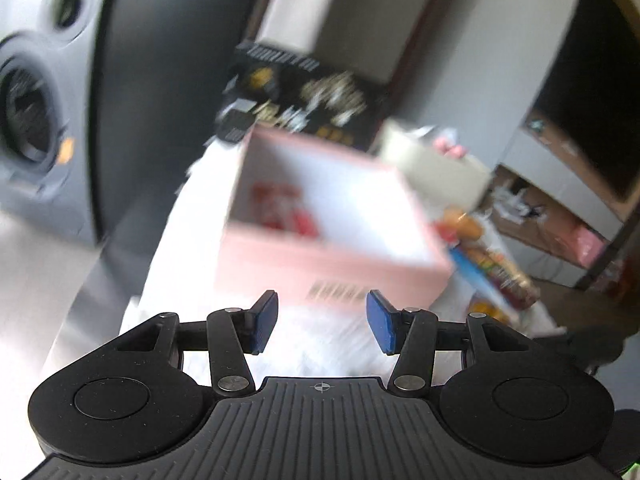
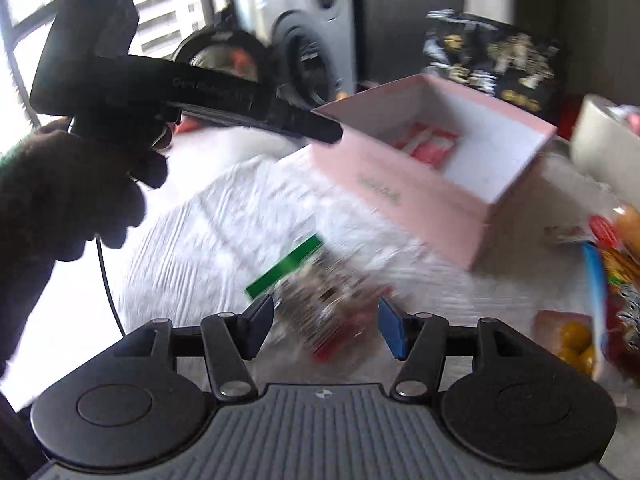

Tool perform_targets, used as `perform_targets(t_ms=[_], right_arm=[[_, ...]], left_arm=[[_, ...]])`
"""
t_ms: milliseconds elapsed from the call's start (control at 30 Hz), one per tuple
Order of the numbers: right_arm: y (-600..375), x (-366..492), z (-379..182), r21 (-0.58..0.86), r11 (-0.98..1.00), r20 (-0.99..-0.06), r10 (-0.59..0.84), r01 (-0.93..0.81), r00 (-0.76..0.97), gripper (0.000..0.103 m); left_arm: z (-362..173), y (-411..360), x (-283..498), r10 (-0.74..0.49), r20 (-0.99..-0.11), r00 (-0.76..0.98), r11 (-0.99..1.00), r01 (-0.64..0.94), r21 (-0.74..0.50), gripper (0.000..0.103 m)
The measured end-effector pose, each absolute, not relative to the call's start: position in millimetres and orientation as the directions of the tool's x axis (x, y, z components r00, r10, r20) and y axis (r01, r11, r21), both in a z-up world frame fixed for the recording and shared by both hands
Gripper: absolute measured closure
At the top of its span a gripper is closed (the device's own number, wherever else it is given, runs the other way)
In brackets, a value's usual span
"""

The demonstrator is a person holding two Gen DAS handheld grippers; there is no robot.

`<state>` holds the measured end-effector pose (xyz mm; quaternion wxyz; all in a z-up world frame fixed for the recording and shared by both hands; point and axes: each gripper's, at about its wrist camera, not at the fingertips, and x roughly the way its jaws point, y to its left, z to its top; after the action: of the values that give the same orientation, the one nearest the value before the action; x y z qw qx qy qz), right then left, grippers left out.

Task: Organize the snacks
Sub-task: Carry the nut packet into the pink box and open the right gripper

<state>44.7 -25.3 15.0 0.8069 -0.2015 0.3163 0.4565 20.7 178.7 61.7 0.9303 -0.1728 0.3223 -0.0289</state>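
A pink open box stands on a white cloth; red snack packs lie inside it. My left gripper is open and empty, just in front of the box's near wall. In the right wrist view the same box holds red packs. My right gripper is open, with a blurred snack pack with a green strip lying on the cloth between its fingers. The left gripper's body hovers at the upper left, near the box's corner.
A black snack bag stands behind the box. Colourful snack bags lie at the right, a white container beside them. A grey speaker stands at the left. Shelves are at the right.
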Motion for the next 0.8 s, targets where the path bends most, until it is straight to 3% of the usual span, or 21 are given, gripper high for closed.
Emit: perform_targets(t_ms=[200, 367, 467, 600, 800], right_arm=[[-9.5, 36.5, 4.5, -0.266, 0.399, -0.612, 0.634, -0.878, 0.474, 0.045], [-6.8, 73.0, 8.2, -0.155, 0.408, -0.636, 0.656, -0.9, 0.407, 0.042], [-8.4, 98.5, 4.3, -0.019, 0.422, -0.675, 0.664, -0.906, 0.323, 0.04], [-13.8, 117.2, 2.2, 0.164, 0.418, -0.696, 0.691, -0.894, 0.195, 0.04], [-21.9, 88.0, 3.3, 0.129, 0.394, -0.711, 0.676, -0.91, 0.192, 0.039]], left_arm=[[37.3, 176.4, -10.1, -0.29, -0.616, 0.733, 0.885, -0.04, -0.464, 0.056], [38.2, 160.3, -29.4, -0.356, -0.629, 0.691, 0.894, 0.055, -0.445, 0.064], [37.0, 142.2, -33.0, -0.407, -0.651, 0.641, 0.899, 0.153, -0.411, 0.065], [30.8, 122.6, -26.3, -0.314, -0.718, 0.621, 0.948, 0.163, -0.274, 0.077], [36.1, 136.6, -14.0, -0.234, -0.709, 0.665, 0.967, 0.082, -0.243, 0.079]])
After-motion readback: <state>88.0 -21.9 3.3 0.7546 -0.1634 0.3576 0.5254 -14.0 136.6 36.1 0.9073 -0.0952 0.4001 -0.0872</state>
